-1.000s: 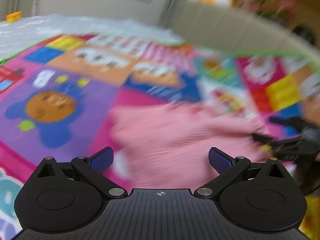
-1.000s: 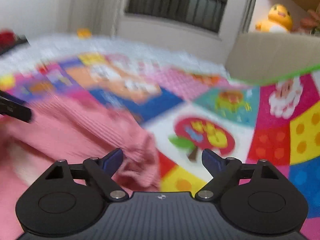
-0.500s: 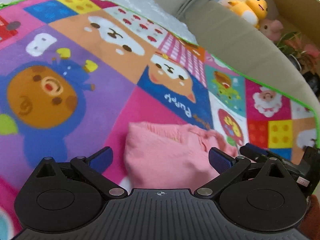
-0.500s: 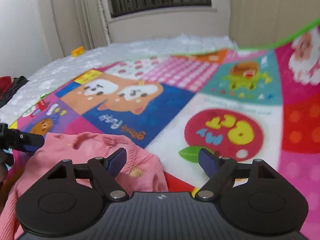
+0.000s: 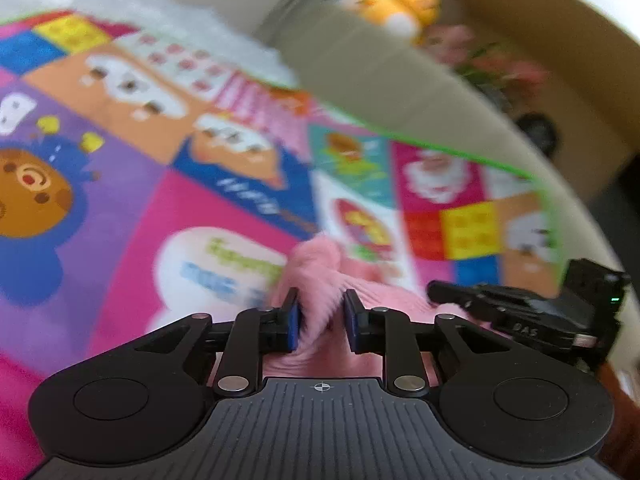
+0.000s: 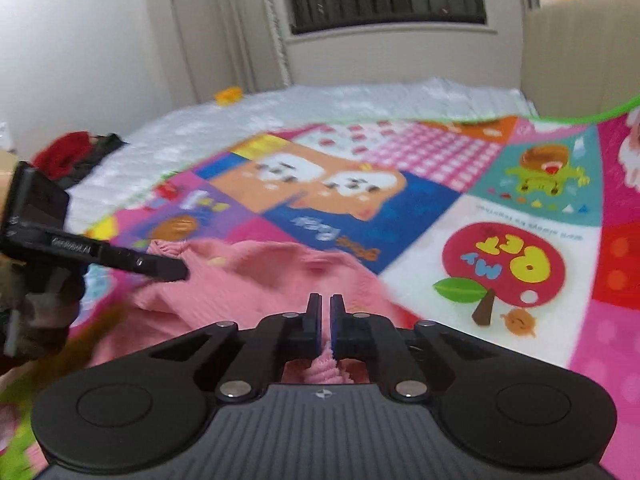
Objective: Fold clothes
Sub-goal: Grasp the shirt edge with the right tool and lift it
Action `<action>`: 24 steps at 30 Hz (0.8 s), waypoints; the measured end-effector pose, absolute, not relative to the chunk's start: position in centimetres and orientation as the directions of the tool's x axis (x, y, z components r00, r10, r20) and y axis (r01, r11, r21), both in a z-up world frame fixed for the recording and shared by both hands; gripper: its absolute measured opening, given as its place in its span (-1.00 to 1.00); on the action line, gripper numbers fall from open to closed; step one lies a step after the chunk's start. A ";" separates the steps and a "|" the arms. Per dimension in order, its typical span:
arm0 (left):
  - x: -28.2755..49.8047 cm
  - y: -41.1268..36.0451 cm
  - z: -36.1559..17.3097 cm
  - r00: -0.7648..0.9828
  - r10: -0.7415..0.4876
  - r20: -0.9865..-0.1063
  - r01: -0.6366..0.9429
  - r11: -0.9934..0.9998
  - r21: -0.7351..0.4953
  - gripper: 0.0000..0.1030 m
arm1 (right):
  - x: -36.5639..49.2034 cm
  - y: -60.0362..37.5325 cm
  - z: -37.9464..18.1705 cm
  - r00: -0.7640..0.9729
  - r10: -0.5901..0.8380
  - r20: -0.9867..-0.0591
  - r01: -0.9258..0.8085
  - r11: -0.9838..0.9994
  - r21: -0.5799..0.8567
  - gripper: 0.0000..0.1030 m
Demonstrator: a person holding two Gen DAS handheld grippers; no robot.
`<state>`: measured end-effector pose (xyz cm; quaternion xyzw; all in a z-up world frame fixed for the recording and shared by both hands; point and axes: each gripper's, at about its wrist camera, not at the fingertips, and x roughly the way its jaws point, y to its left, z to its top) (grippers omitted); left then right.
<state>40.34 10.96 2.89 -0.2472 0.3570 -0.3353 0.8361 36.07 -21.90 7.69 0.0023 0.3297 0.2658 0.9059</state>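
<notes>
Pink ribbed knit, the garment [image 6: 256, 280] lies bunched on a bright cartoon play mat [image 6: 500, 216], near the mat's blue and pink panels. Its long axis cannot be told from the crumpled heap (both views are blurred), though in the right wrist view it spreads mostly across the frame, left to right. The left gripper [image 5: 319, 320] is clamped on a raised fold of the cloth, with pink fabric squeezed up between its blue pads [image 5: 293, 326]. The right gripper [image 6: 325, 320] is closed almost fully, a strip of the knit pinched between its pads and hanging out below them. Each gripper shows at the side of the other's view, just beside the garment. Beyond the mat's green edge stands a beige wall-like panel [image 5: 400, 92], perhaps a box side, with a yellow plush toy [image 5: 404, 4] above it. Dark red clothing [image 6: 68, 156] lies well apart on white bedding [image 6: 320, 108].
</notes>
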 end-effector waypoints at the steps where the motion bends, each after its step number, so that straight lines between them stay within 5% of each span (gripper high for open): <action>1: 38.8 11.3 3.8 0.520 -0.748 -0.412 0.407 0.641 -0.651 -0.53 | 34.6 -22.2 8.6 0.638 0.497 -0.588 -0.494 0.850 0.182 -0.93; 5: 33.3 11.9 5.7 0.524 -0.753 -0.398 0.440 0.640 -0.630 -0.54 | 28.1 -22.9 10.5 0.605 0.530 -0.595 -0.544 0.820 0.177 -0.94; 10: 31.3 12.1 5.2 0.559 -0.661 -0.501 0.338 0.733 -0.590 -0.52 | 26.1 -23.3 10.2 0.697 0.383 -0.607 -0.459 0.888 0.034 -0.95; 12: 30.8 11.9 5.3 0.568 -0.640 -0.517 0.331 0.753 -0.568 -0.31 | 26.2 -23.8 10.4 0.715 0.358 -0.601 -0.427 0.904 0.030 -0.92; 13: 30.6 11.7 5.5 0.573 -0.627 -0.529 0.332 0.767 -0.549 -0.17 | 25.8 -24.0 10.7 0.716 0.361 -0.598 -0.427 0.904 0.033 -0.73; 14: 30.4 11.7 5.6 0.571 -0.623 -0.535 0.340 0.773 -0.536 -0.13 | 25.3 -24.1 10.9 0.704 0.382 -0.599 -0.444 0.895 0.049 -0.29; 16: 30.3 11.2 5.4 0.566 -0.618 -0.545 0.351 0.779 -0.519 -0.04 | 24.2 -24.0 10.5 0.681 0.420 -0.600 -0.479 0.875 0.069 0.27; 21: 30.9 10.6 4.6 0.561 -0.625 -0.542 0.340 0.771 -0.538 0.06 | 23.3 -21.9 5.4 0.546 0.447 -0.709 -0.495 0.855 0.157 0.21; 23: 30.9 10.6 4.5 0.563 -0.625 -0.540 0.342 0.772 -0.537 0.23 | 23.3 -20.4 4.6 0.546 0.437 -0.715 -0.524 0.844 0.116 -0.76; 24: 30.9 10.7 4.5 0.567 -0.623 -0.538 0.345 0.773 -0.532 0.29 | 23.3 -19.7 4.2 0.546 0.433 -0.717 -0.538 0.838 0.095 -0.77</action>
